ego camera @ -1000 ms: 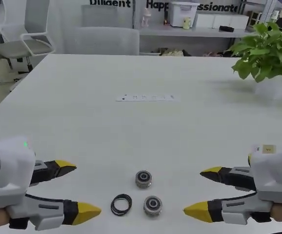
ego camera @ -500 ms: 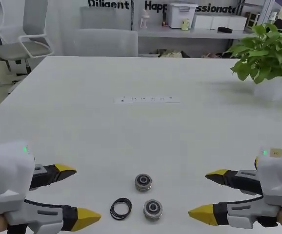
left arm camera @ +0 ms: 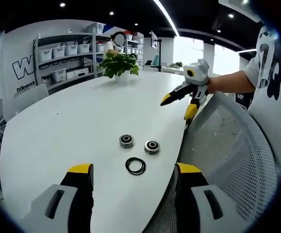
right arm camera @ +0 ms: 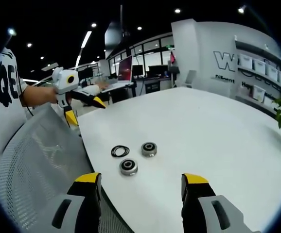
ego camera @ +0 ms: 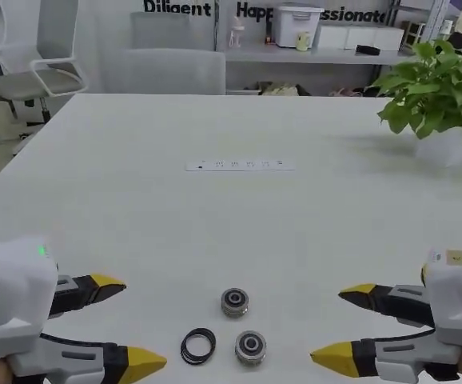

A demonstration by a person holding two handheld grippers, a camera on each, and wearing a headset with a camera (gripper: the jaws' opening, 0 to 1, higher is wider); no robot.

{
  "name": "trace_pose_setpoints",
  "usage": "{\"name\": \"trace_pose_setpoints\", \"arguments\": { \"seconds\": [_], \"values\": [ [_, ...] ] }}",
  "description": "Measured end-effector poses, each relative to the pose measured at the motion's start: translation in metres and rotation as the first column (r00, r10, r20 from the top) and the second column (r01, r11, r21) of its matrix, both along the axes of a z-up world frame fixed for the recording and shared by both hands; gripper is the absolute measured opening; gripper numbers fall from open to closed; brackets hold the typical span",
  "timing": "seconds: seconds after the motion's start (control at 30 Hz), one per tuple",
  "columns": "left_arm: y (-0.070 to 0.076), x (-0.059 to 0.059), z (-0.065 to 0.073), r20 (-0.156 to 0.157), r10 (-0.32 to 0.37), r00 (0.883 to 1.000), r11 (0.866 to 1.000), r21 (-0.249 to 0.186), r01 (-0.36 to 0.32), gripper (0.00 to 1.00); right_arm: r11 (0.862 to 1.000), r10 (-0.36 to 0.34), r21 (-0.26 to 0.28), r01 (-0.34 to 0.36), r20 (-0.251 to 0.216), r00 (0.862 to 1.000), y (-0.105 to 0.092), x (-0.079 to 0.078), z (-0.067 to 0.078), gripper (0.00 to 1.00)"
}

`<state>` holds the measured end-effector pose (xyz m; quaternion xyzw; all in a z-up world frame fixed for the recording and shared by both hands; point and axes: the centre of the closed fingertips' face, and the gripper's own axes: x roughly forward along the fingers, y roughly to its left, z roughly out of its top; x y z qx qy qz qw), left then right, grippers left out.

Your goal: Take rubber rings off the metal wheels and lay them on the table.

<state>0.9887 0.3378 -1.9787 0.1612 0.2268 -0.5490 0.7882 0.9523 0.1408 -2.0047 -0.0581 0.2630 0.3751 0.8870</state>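
Two metal wheels lie near the table's front edge, one (ego camera: 234, 302) farther in and one (ego camera: 250, 346) closer to me. Black rubber rings (ego camera: 198, 345) lie flat on the table just left of the nearer wheel. My left gripper (ego camera: 121, 322) is open at the lower left, well apart from the rings, nothing between its yellow-tipped fingers. My right gripper (ego camera: 348, 324) is open at the lower right, also holding nothing. In the left gripper view the wheels (left arm camera: 127, 141) (left arm camera: 152, 146) and rings (left arm camera: 135, 166) lie ahead. In the right gripper view I see the rings (right arm camera: 120, 151) and wheels (right arm camera: 149, 148) (right arm camera: 129, 166).
A white strip with small marks (ego camera: 240, 165) lies mid-table. A potted green plant (ego camera: 437, 90) stands at the far right. A mesh chair back (left arm camera: 228, 160) sits at the table's near edge. Chairs and shelves stand beyond the far edge.
Both grippers have drawn slightly back and outward from the wheels; the head camera tilted a little. The wheels and rings have not moved.
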Motion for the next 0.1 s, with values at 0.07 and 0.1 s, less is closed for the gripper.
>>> {"name": "trace_pose_setpoints", "arguments": {
  "seconds": [0.07, 0.1],
  "values": [
    [0.0, -0.0003, 0.0001, 0.0, 0.001, 1.0, 1.0, -0.001, -0.001, 0.66, 1.0, 0.0, 0.0, 0.0, 0.002, 1.0, 0.0001, 0.0003, 0.0002, 0.66],
    [0.0002, -0.0005, -0.0001, 0.0, 0.001, 1.0, 1.0, 0.0, -0.001, 0.66, 1.0, 0.001, -0.001, -0.001, 0.002, 1.0, 0.0, 0.0004, 0.0, 0.66]
  ]
}}
